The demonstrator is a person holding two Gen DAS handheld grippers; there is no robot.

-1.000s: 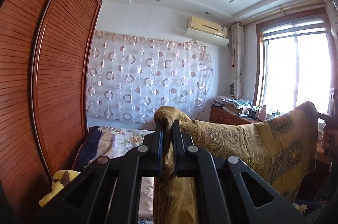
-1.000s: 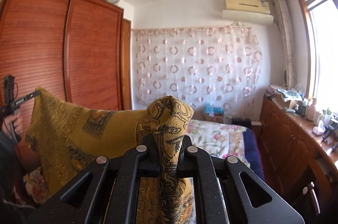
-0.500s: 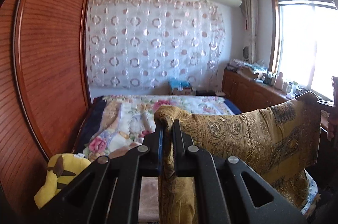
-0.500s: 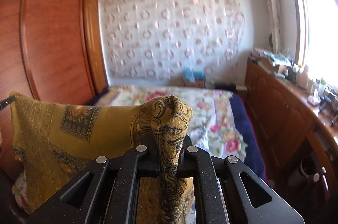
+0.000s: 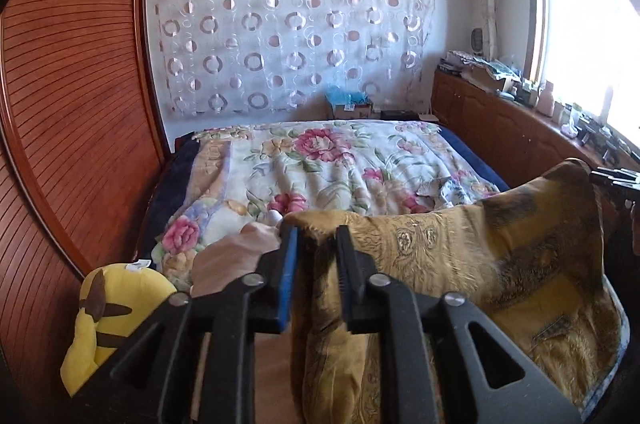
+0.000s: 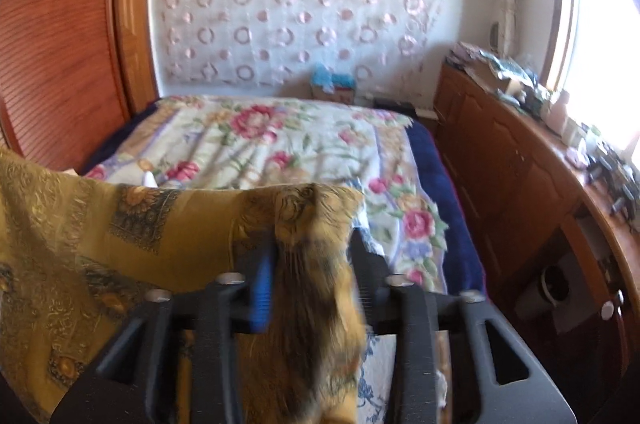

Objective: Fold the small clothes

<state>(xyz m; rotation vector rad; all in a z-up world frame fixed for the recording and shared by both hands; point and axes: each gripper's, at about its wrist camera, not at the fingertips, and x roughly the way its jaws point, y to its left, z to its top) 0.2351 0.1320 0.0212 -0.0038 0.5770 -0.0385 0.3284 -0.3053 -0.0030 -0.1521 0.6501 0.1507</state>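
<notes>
A louvred reddish-brown wardrobe [image 5: 76, 96] with fine horizontal slats curves up the left side, and at its foot slumps a soft yellow plush toy [image 5: 108, 312] with dark brown ear tips. Next comes the bed [image 5: 320, 168], covered by a fleecy cream quilt printed with pink and red flowers over a navy sheet, and behind it a sheer white curtain [image 5: 288, 36] dotted with pink rings. The left gripper [image 5: 316, 244] has its black fingers parted — a clear gap either side of the mustard-gold cloth [image 5: 460, 264], whose corner lies between them without being pinched. That cloth is thin and drapey, woven with darker paisley and square medallion motifs, and it hangs slack over the near end of the bed, spanning from one gripper to the other. In the right wrist view the right gripper [image 6: 314, 248] is likewise spread, its blue-lined left pad showing; the cloth's corner droops blurred through the gap and appears loose rather than clamped. On the far right a polished wooden counter [image 6: 516, 160] with panelled doors runs under the bright window — cluttered with small bottles and packets.
</notes>
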